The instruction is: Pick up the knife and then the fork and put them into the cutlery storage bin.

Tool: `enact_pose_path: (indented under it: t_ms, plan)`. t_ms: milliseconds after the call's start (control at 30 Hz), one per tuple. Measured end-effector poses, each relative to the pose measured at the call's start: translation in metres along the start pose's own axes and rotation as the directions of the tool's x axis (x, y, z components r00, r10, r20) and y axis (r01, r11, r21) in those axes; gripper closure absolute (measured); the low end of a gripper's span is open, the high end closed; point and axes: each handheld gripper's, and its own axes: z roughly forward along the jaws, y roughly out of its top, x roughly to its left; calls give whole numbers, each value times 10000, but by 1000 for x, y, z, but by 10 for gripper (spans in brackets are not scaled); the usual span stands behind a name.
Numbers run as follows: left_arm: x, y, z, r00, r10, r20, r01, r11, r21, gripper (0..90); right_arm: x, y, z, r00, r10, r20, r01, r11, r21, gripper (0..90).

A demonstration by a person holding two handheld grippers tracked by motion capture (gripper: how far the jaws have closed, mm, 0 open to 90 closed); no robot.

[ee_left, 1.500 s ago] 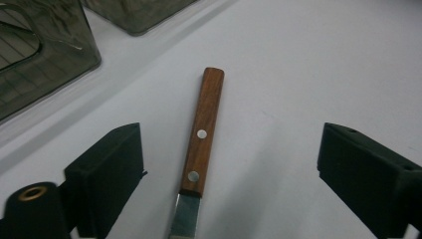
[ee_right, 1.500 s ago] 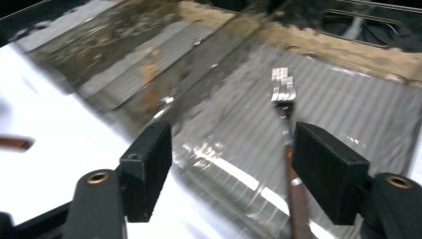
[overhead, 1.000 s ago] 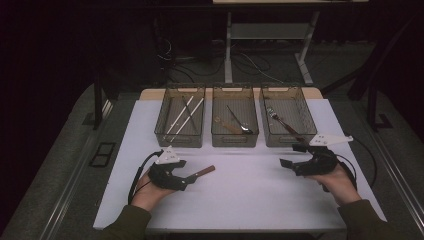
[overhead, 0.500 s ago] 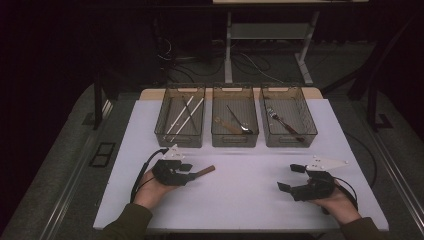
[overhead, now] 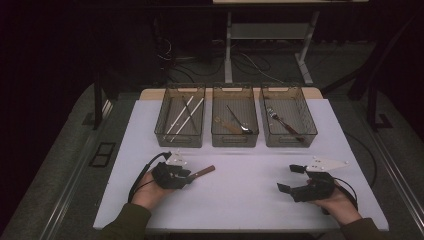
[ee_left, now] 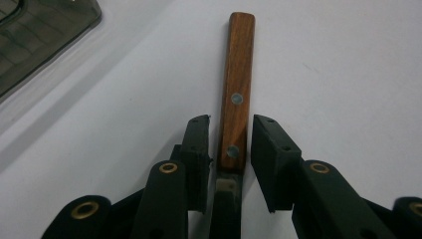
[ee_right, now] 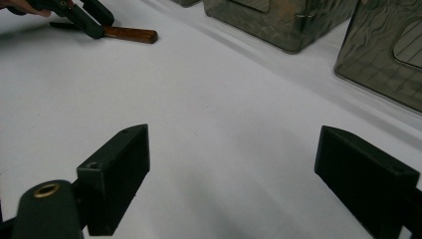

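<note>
My left gripper (ee_left: 224,142) had just been closing narrowly around the wooden knife handle (ee_left: 238,89), gaps showing; my right gripper (ee_right: 234,169) stood wide over bare tabletop (ee_right: 224,99).

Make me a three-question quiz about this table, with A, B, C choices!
1. Where does the wooden-handled knife lie?
A in a bin
B on the white table
C on the floor
2. How many clear bins stand in the row?
A two
B three
C five
3. How are the right tongs?
A wide open, holding nothing
B shut on a fork
C shut on a spoon

Answers: 1 B, the knife rests flat on the table between the left tongs. 2 B, three bins side by side. 3 A, bare table shows between the jaws.
</note>
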Motion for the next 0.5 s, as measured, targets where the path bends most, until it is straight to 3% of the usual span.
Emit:
enact_pose_path:
  t_ms: [200, 500]
  plan:
    - [-1, -1, 0, 9994, 321, 94, -321, 9995, -29, 750, 1, 0, 1, 10000, -70, -3, 70, 10000, 61, 138]
    - [1, 0, 0, 9998, 88, 198, -87, 10000, -41, 765, 2, 1, 2, 9998, -223, -9, 223, 9997, 98, 138]
